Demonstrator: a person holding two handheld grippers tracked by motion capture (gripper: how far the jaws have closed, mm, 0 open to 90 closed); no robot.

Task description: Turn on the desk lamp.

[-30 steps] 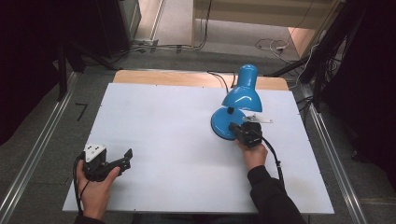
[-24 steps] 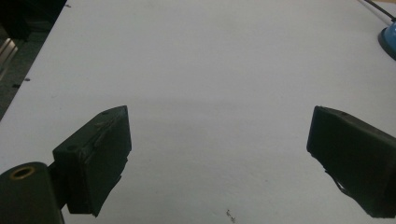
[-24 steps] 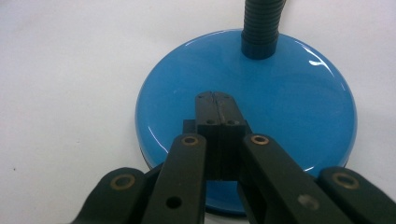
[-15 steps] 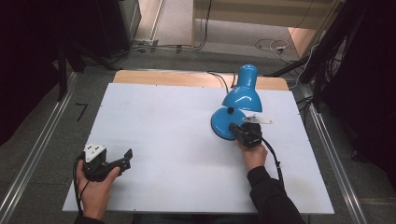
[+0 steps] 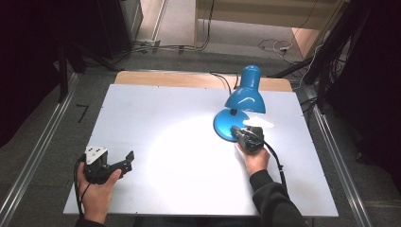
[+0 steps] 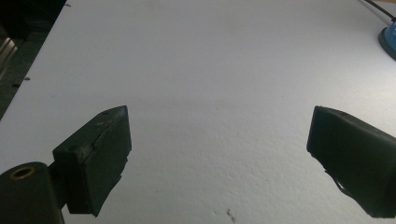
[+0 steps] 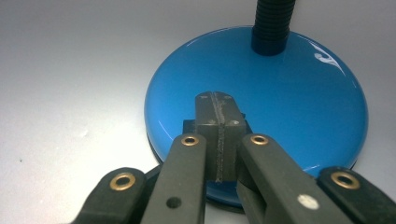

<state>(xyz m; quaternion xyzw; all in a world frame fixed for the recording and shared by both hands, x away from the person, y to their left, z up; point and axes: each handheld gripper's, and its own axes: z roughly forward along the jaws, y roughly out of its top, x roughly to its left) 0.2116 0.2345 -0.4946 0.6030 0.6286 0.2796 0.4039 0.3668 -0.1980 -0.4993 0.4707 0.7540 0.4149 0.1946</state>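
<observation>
Under right gripper (image 7: 217, 100) tips: blue lamp base (image 7: 299, 93), jaws pressed together, nothing between, tips on base's near part. Left gripper (image 6: 219, 154) well apart, jaws wide, empty, over bare counter (image 5: 165, 118).

Tool (image 7: 219, 100): its two dark pads are pressed flat together, nothing between them, and its tip lies over the lamp base.
Lamp base (image 7: 289, 98): round, glossy blue, flat on the counter; a small dark part shows just under the tool's tip.
Neck (image 7: 273, 23): black, ribbed, rising from the far part of the base.
Counter (image 7: 70, 74): pale grey-white and bare around the base.
</observation>
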